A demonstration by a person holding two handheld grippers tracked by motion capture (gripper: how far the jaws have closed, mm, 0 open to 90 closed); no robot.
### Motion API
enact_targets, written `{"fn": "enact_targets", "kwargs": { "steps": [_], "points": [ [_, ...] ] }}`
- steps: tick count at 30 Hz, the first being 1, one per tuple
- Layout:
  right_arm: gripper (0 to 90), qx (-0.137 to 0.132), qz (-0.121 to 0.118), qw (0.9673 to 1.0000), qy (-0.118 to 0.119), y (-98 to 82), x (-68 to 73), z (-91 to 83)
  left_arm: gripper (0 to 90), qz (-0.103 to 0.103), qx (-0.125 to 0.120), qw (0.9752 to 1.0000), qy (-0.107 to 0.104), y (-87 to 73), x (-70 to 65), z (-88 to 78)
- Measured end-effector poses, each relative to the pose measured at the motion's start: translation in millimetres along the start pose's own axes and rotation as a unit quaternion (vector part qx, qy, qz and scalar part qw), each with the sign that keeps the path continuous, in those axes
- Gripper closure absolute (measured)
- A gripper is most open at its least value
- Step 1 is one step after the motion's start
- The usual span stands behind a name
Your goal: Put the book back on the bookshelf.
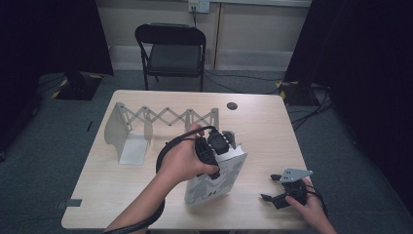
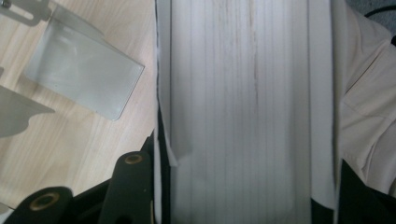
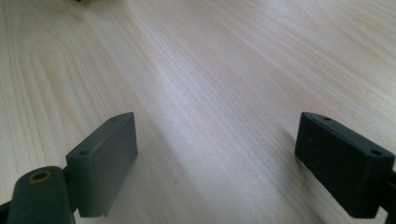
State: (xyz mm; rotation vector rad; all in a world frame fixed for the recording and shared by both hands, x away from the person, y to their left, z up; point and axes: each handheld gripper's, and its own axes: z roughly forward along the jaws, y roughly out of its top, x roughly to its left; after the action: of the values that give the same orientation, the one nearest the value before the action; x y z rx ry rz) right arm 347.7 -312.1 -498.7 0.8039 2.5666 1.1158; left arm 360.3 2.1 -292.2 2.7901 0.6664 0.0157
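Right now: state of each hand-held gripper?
Left hand-held gripper: shut on the book, gripping its top edge above the table.
Right hand-held gripper: open, holding nothing, low over the table.

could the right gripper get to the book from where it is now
Probably yes. The right gripper sits open on the table just right of the book, with bare wood between them; the left gripper already holds the book's top.
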Motion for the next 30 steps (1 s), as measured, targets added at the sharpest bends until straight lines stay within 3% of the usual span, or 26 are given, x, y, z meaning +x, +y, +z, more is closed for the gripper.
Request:
{"fn": "enact_targets", "kwargs": {
  "steps": [4, 10, 30],
  "points": [
    [12.3, 0.000, 0.000, 1.0000, 0.000, 0.0, 0.1, 0.1, 53.2, 0.001, 0.001, 1.0000, 0.001, -3.5, 2.2, -0.4],
    [12.3, 0.000, 0.000, 1.0000, 0.000, 0.0, 0.1, 0.1, 53.2, -0.016, 0.010, 0.9998, 0.002, -8.8, 6.2, -1.5],
    [12.3, 0.000, 0.000, 1.0000, 0.000, 0.0, 0.1, 0.1, 53.1, -0.041, 0.014, 0.9990, 0.011, -22.7, 17.3, -10.4]
  ]
}}
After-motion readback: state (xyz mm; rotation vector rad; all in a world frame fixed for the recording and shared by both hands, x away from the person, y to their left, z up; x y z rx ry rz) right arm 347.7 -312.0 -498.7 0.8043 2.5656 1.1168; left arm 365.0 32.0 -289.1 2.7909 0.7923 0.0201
